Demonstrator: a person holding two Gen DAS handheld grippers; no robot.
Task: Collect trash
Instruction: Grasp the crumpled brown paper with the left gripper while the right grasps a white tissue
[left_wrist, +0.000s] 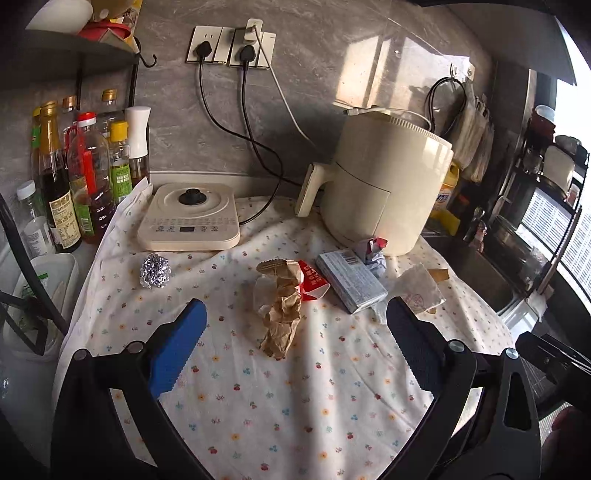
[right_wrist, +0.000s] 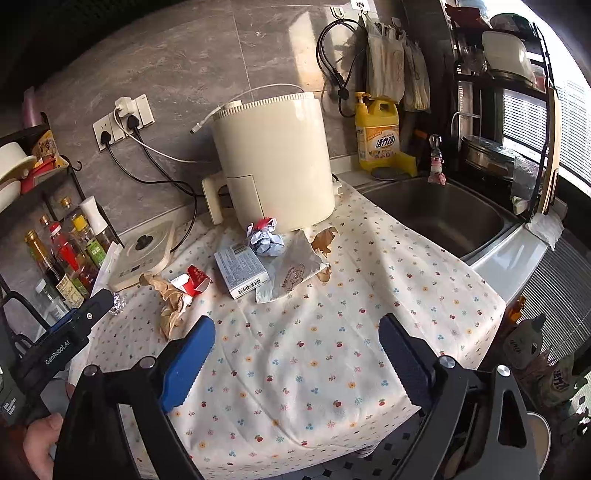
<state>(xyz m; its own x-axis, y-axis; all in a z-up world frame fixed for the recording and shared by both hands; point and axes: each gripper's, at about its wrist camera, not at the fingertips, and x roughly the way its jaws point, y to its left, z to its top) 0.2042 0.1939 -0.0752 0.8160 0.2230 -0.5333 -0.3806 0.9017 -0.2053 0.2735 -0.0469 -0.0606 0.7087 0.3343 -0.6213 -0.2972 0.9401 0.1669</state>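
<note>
Trash lies on a floral cloth (left_wrist: 277, 398): a crumpled brown paper bag (left_wrist: 282, 321) (right_wrist: 171, 302), a foil ball (left_wrist: 155, 272) (right_wrist: 118, 303), a red-and-white carton scrap (left_wrist: 312, 282) (right_wrist: 195, 281), a grey-blue box (left_wrist: 349, 282) (right_wrist: 240, 271), a crumpled blue-white wrapper (left_wrist: 373, 254) (right_wrist: 266, 240) and a white paper bag (left_wrist: 419, 293) (right_wrist: 291, 275). My left gripper (left_wrist: 295, 302) is open, the brown bag lying between and ahead of its untouched pads. My right gripper (right_wrist: 296, 318) is open over bare cloth, the trash beyond it.
A cream air fryer (left_wrist: 384, 184) (right_wrist: 273, 162) stands behind the trash, a flat cooker base (left_wrist: 188, 218) to its left. Sauce bottles (left_wrist: 74, 177) line the left edge. A steel sink (right_wrist: 436, 218) and a yellow detergent bottle (right_wrist: 376, 136) are at the right.
</note>
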